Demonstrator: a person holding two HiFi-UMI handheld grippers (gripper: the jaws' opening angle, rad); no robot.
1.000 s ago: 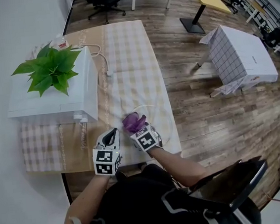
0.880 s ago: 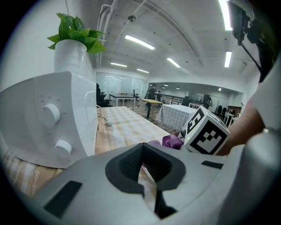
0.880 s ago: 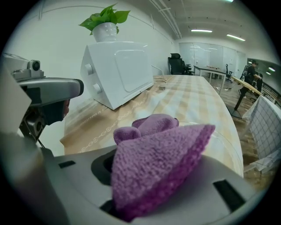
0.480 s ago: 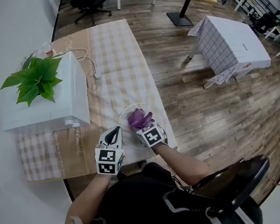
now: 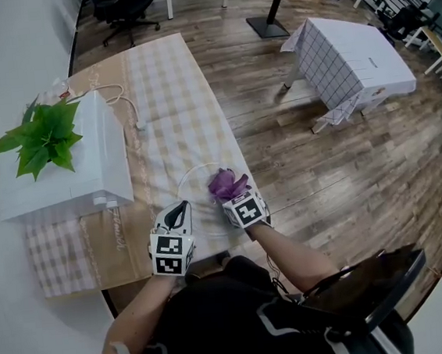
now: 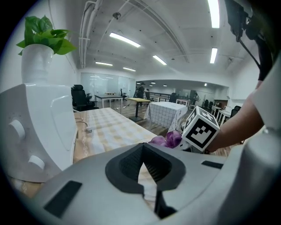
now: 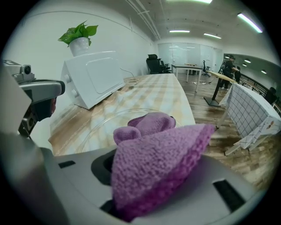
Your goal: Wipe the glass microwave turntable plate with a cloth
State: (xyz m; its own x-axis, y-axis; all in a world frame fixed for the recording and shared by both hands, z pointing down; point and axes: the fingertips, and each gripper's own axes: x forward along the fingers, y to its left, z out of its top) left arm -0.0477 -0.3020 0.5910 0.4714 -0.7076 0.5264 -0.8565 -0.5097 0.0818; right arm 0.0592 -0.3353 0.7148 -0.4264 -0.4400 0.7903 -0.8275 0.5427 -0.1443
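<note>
Jaws of L gripper (image 6: pixel 143 147) closed to a slit at near-left rim of glass turntable plate (image 5: pixel 193 185), apparently nipping it; plate lies flat on desk (image 5: pixel 158 100), near front edge. R gripper (image 5: pixel 231 200) jaws clamped on purple cloth (image 7: pixel 158 167), free end bunched on plate. Step: wiping. Next: sweep cloth across bare left half, L steadying.

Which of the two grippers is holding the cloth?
The right gripper: its jaws clamp the purple cloth over the glass plate; the left gripper holds nothing.

The cloth (image 5: pixel 228 184) — in the right gripper (image 5: pixel 233 198) — has slid, seemingly, rightward across the plate (image 5: pixel 193 185).
</note>
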